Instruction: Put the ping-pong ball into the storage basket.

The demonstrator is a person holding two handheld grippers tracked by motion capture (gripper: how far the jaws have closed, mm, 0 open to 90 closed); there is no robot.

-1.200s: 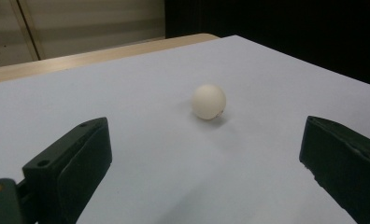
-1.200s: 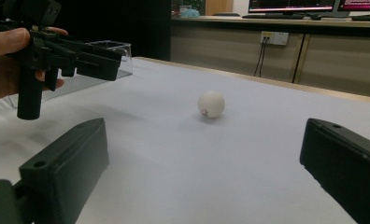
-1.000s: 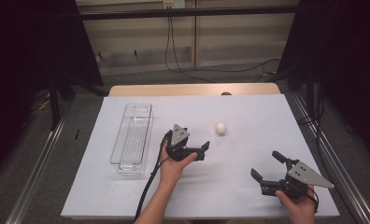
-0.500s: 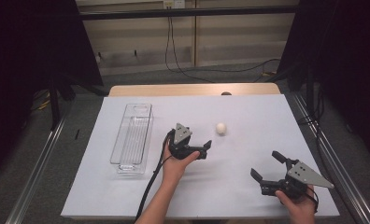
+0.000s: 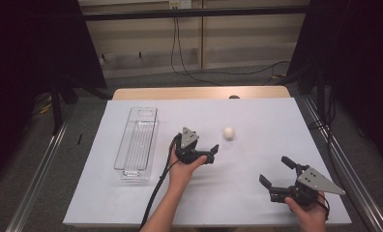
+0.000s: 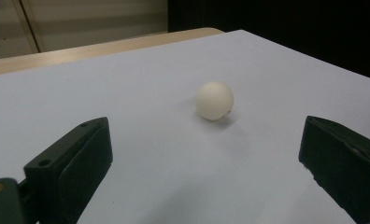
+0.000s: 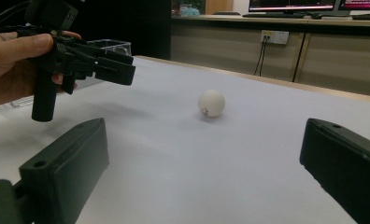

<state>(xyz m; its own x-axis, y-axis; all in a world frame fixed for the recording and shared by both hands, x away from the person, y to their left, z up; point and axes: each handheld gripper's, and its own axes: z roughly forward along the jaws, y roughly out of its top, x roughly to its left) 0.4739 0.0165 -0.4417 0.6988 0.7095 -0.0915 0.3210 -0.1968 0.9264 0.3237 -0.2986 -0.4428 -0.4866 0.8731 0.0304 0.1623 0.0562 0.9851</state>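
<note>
A small white ball [image 5: 228, 132] rests on the white table [image 5: 257, 111], right of centre. My left gripper [image 5: 210, 153] hovers just short of the ball on its near-left side, open, pointing toward it. In the left gripper view the ball [image 6: 214, 100] lies ahead of the open gripper [image 6: 206, 140] with nothing between the jaws. My right gripper [image 5: 275, 170] sits near the front right edge, open and empty. In the right gripper view its own jaws [image 7: 204, 140] frame the ball [image 7: 211, 103] farther off, with the left gripper [image 7: 87, 63] to the left of it.
A long clear plastic tray [image 5: 136, 142] lies lengthwise on the table's left part, also seen as a clear tray [image 7: 109, 45] behind the hand. A wooden table edge [image 5: 199, 93] runs along the back. Cables [image 5: 155, 193] trail from the left gripper.
My left gripper has crept slightly forward and right toward the ball. The right gripper and the ball have stayed put.
</note>
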